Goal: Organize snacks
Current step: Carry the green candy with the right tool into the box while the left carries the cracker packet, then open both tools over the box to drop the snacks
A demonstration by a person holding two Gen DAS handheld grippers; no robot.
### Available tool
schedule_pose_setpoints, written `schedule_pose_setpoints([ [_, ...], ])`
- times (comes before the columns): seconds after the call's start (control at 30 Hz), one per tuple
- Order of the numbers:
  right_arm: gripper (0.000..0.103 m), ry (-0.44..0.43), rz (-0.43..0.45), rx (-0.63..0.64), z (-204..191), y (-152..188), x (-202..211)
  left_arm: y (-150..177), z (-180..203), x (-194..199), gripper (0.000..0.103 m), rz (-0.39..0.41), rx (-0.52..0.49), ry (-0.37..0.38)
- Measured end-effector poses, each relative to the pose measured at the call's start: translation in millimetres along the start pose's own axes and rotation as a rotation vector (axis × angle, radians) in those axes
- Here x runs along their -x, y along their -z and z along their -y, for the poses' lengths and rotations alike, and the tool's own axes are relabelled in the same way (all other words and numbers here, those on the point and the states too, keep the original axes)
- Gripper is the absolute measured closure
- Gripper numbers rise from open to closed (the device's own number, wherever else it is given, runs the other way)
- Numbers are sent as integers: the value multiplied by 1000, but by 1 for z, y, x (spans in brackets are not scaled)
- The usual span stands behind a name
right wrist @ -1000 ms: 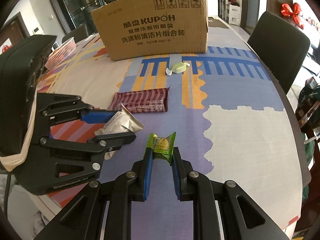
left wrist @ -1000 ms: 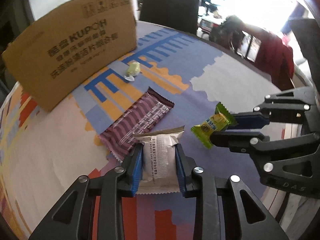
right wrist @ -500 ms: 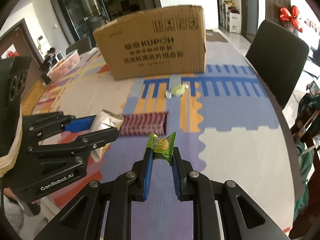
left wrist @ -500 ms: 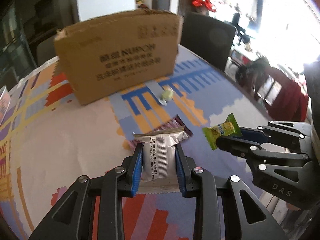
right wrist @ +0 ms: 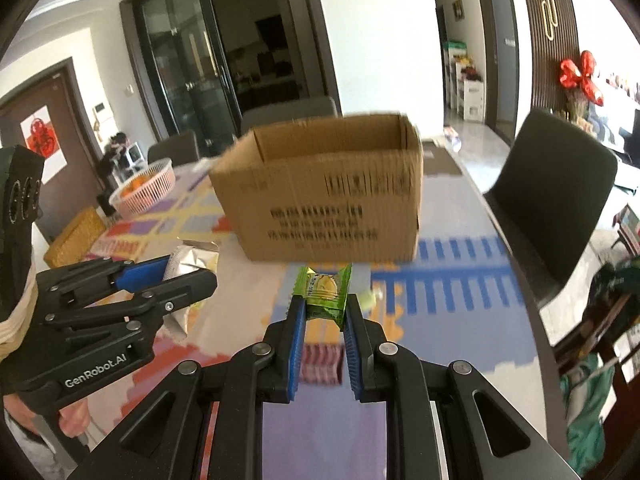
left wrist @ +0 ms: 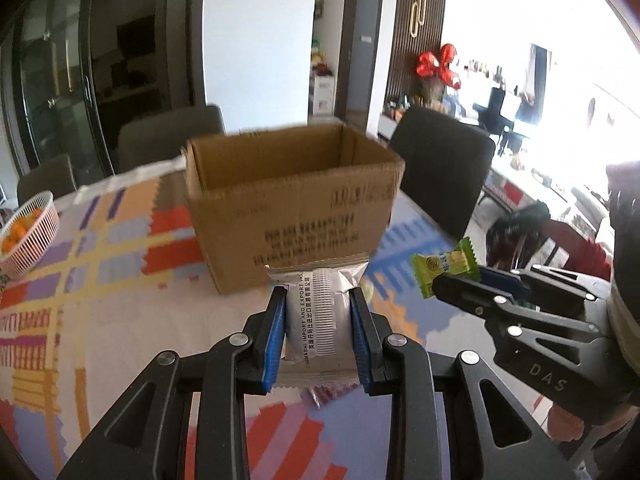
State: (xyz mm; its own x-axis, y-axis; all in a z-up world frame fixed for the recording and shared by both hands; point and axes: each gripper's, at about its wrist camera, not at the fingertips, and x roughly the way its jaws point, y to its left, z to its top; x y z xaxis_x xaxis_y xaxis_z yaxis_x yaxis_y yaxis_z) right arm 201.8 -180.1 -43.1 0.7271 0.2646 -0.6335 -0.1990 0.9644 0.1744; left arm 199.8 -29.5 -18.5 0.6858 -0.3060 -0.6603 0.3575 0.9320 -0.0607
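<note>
My left gripper [left wrist: 318, 300] is shut on a silver-white snack packet [left wrist: 316, 312], held upright above the table. My right gripper [right wrist: 323, 304] is shut on a small green candy packet [right wrist: 322, 290]; the same candy [left wrist: 444, 266] shows at the right of the left wrist view. Ahead of both stands an open brown cardboard box [left wrist: 292, 204], also seen as the box [right wrist: 332, 192] in the right wrist view, its inside hidden. A purple striped bar [right wrist: 322, 362] lies on the table below my right gripper. A pale green sweet [right wrist: 368, 298] lies beyond it.
The table wears a colourful patterned cloth [left wrist: 100, 264]. A pink basket [left wrist: 26, 236] with orange fruit sits at its left. Dark chairs [left wrist: 440, 164] stand behind the box and along the right edge [right wrist: 556, 196]. A person's red sleeve [left wrist: 576, 248] shows at the right.
Both grippers have risen with their packets, and the views have tilted up so the box's open top and the room behind now show. The purple bar is now below the fingers.
</note>
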Motion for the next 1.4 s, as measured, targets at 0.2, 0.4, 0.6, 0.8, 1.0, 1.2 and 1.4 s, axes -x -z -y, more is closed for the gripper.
schedule_pose_setpoints([
  [0.2,83,-11,71,18,-7,-27,8,-27,-4,13,72,74,4,-21],
  [0.4,83,-17,128,20,-8,-55,11,-53,-12,14,72,119,20,-37],
  [0.6,83,-6,174,29,-8,-85,9,-78,-19,12,72,156,25,-52],
  [0.8,83,-6,177,19,-2,-112,-3,-102,-29,0,72,156,28,-60],
  [1.0,83,22,168,33,1,-136,-17,-127,-46,-25,73,106,64,-46],
  [1.2,83,41,101,51,6,-159,-46,-144,-64,-61,73,27,101,-37],
  [1.4,83,75,12,84,8,-166,-78,-151,-72,-94,72,-57,134,-25],
])
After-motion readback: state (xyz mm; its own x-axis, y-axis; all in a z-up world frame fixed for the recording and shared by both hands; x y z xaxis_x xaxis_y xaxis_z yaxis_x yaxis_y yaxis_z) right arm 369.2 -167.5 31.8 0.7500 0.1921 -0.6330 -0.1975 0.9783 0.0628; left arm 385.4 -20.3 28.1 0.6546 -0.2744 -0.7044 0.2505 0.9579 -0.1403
